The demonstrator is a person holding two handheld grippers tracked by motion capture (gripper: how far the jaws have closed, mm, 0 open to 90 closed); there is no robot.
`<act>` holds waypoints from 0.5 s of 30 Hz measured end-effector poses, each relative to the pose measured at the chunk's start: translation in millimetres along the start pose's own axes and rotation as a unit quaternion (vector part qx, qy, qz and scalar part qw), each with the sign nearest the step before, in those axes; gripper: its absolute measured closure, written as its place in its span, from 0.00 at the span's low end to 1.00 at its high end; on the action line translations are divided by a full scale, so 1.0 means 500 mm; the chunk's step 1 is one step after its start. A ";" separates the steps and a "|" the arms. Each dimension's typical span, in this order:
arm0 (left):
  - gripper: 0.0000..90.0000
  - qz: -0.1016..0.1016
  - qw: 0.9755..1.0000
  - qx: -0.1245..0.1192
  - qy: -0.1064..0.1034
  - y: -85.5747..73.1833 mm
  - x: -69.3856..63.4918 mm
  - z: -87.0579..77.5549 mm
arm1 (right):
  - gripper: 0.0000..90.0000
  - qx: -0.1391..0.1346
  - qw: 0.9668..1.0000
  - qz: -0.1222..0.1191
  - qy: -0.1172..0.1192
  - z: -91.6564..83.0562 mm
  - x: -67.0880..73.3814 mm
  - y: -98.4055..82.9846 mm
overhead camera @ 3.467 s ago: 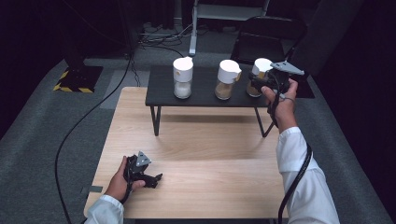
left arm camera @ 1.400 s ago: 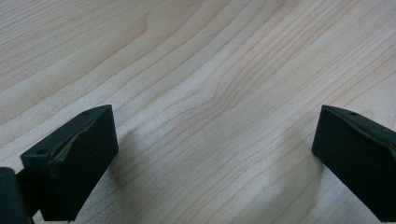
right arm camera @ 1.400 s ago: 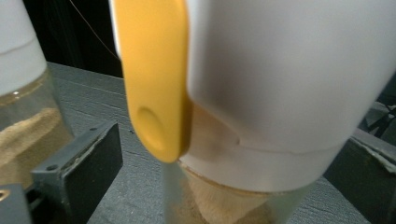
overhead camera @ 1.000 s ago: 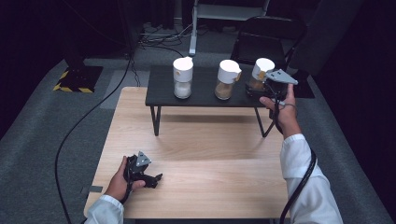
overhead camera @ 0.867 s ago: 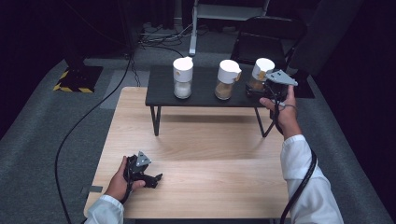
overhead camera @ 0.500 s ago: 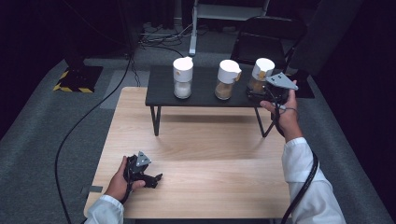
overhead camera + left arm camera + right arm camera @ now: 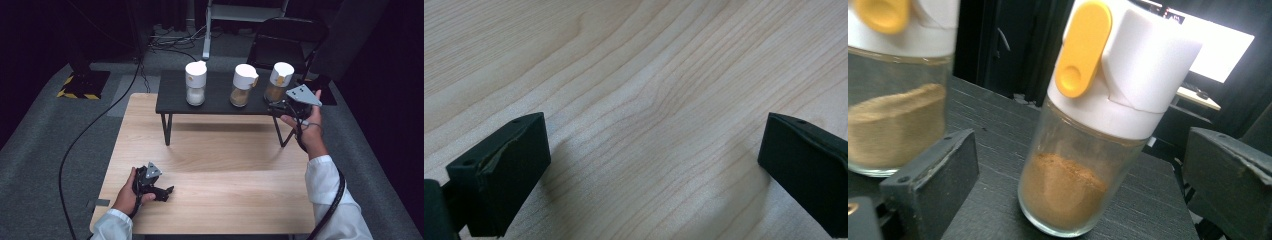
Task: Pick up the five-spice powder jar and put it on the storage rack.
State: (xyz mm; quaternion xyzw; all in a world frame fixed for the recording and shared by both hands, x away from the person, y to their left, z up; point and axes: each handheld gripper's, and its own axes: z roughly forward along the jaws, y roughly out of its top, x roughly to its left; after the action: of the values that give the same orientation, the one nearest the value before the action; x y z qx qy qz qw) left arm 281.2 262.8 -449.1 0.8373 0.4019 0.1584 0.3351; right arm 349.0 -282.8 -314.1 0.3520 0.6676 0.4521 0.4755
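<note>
Upright, the spice jar (image 7: 1083, 135) stands between the right claw's (image 7: 1073, 185) jaws.

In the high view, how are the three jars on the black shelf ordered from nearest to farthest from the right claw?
1. The brown-powder jar, at the shelf's right end, just beyond the right claw.
2. The tan-powder jar, in the middle.
3. The white-powder jar, at the left end of the black shelf.

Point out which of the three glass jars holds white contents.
The leftmost white-capped glass jar on the black shelf; the middle jar and the right jar hold brown powder.
</note>
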 end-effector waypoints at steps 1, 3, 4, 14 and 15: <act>0.00 0.000 1.000 0.000 0.000 0.000 0.000 0.000 | 0.02 -0.004 1.000 -0.001 0.001 -0.005 0.000 -0.002; 0.00 -0.001 1.000 0.000 0.000 0.000 0.000 0.000 | 0.02 -0.013 1.000 -0.001 0.002 -0.020 -0.001 -0.008; 0.00 -0.001 1.000 0.000 0.000 0.000 0.000 0.000 | 0.02 -0.015 1.000 -0.002 0.004 -0.024 -0.002 -0.009; 0.00 0.000 1.000 0.000 0.000 0.000 0.000 0.000 | 0.02 -0.028 0.999 -0.021 0.012 -0.065 -0.004 -0.029; 0.00 -0.001 1.000 0.000 0.000 0.000 0.000 0.000 | 0.02 -0.029 0.999 -0.020 0.013 -0.069 -0.005 -0.032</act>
State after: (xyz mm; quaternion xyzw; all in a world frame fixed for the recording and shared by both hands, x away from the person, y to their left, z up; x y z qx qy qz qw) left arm 281.1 262.8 -449.2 0.8369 0.4027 0.1580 0.3355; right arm 316.1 -299.7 -323.6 0.3182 0.6673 0.4662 0.4858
